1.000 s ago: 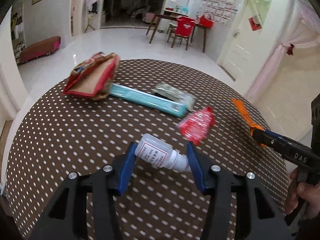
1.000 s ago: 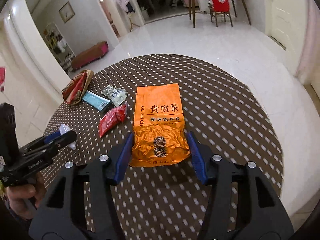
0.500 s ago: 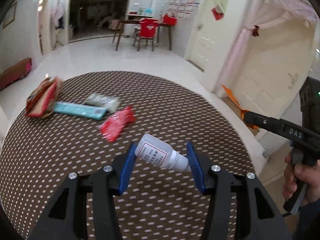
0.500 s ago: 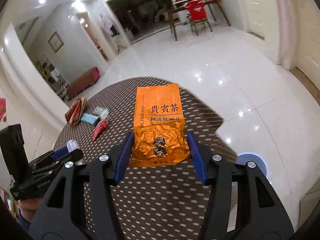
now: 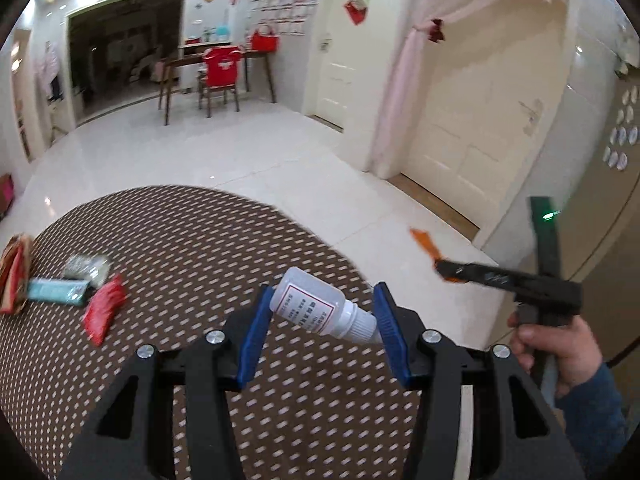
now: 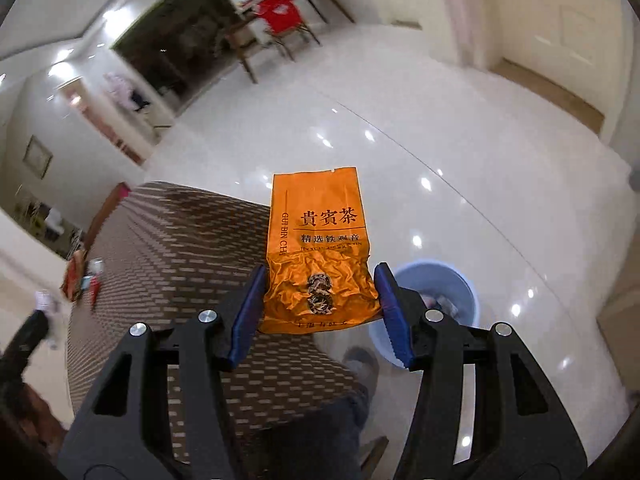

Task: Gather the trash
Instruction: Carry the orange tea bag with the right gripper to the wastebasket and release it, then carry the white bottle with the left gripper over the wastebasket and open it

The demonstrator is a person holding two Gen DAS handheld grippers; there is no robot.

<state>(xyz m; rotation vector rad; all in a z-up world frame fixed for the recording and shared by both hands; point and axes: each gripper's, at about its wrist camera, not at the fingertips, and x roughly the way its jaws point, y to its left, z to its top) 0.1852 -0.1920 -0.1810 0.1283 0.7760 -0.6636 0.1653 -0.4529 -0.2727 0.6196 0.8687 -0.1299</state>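
My left gripper is shut on a small white plastic bottle with a label, held crosswise above the dotted brown table. My right gripper is shut on an orange tea packet and holds it past the table's edge, next to and above a light blue trash bin on the floor. The right gripper also shows in the left wrist view, with the packet's orange tip. A red wrapper, a teal box, a clear packet and a red-brown bag lie on the table's left.
The round table has its edge just below the right gripper. White tiled floor surrounds it. A person's leg stands by the table near the bin. A cream door and pink curtain stand at the right.
Both grippers swung right with their loads. The right gripper left the table and now hangs over the floor by the blue bin. The table trash slid to the left of the left view.
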